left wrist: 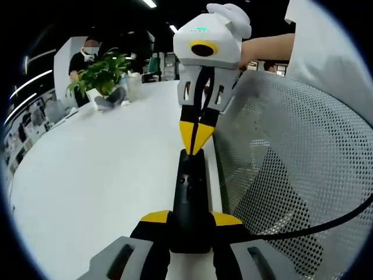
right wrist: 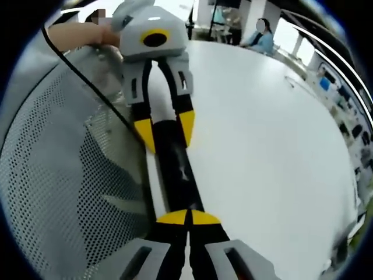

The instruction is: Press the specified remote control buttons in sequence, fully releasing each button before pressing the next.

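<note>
Remote control (left wrist: 189, 201): matt black plastic. Table (left wrist: 105, 169): smooth white, slight sheen. Chair back (left wrist: 297, 169): grey perforated mesh. Gripper (left wrist: 196, 135) shells: glossy white plastic, yellow tips.

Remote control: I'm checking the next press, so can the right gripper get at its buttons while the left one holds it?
Probably yes. The left gripper clamps the remote control at one end, and the right gripper, shut, already meets the far end from above; nothing lies between.

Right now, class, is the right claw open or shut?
Shut. In the left gripper view the right claw has its yellow tips together, meeting at the far end of the black remote, which the left claw clamps.
</note>
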